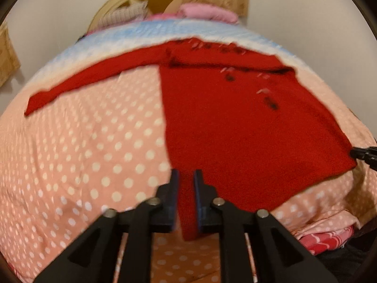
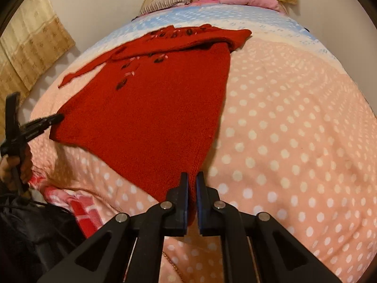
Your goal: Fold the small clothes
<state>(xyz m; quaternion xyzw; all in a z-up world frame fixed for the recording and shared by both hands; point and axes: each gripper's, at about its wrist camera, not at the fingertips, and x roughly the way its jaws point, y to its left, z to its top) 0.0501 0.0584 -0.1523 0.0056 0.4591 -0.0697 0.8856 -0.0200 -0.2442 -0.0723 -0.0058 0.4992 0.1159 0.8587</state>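
A small red knitted sweater (image 1: 235, 129) lies on a pink polka-dot bedspread (image 1: 82, 165), one sleeve stretched out to the left, the other folded across the chest. My left gripper (image 1: 186, 176) is shut on the near left hem corner. My right gripper (image 2: 192, 179) is shut on the near right hem corner of the sweater (image 2: 153, 118). The right gripper shows at the right edge of the left wrist view (image 1: 362, 155). The left gripper shows at the left of the right wrist view (image 2: 54, 119).
The bedspread (image 2: 294, 141) turns light blue at the far end. A pink pillow (image 1: 207, 11) and striped cloth (image 1: 122, 15) lie by the headboard. A red checked cloth (image 2: 80, 205) hangs at the near bed edge. Beige curtains (image 2: 28, 54) hang at the left.
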